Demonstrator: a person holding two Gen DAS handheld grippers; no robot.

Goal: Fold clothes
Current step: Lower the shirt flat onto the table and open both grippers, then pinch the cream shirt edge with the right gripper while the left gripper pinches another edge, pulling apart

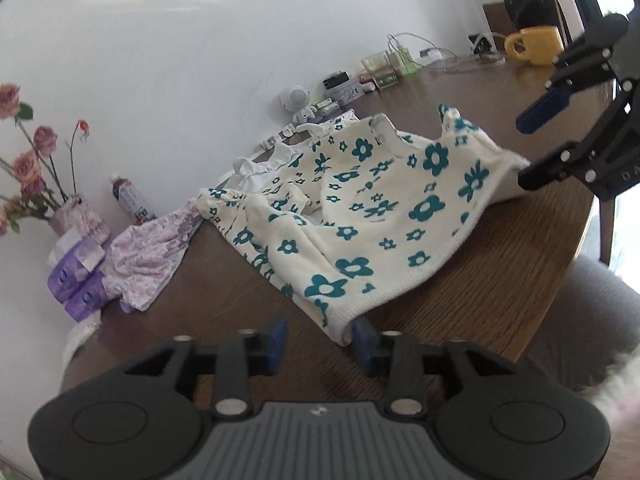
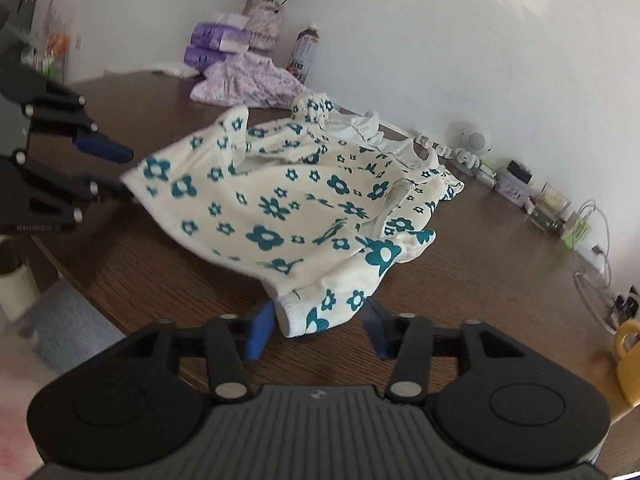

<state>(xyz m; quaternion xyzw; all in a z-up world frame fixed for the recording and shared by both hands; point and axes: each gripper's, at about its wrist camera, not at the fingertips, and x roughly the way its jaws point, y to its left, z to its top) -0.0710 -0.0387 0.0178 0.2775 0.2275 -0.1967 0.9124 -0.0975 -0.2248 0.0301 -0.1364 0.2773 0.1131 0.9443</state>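
A cream garment with teal flowers (image 1: 360, 208) lies rumpled across the middle of a brown wooden table (image 1: 500, 280), its hem running along the table's near side. The left gripper (image 1: 320, 338) sits at one hem corner with its blue-padded tongs apart, the cloth's corner just at the right pad. The right gripper (image 2: 320, 330) is at the opposite hem corner, tongs also apart, with the bunched hem lying between them. Bare wood lies open between the hem and the table's near edge. Along the far wall stand a lilac garment (image 1: 148, 256), a bottle (image 1: 128, 196), a flower vase (image 1: 80, 216) and a yellow mug (image 1: 536, 44).
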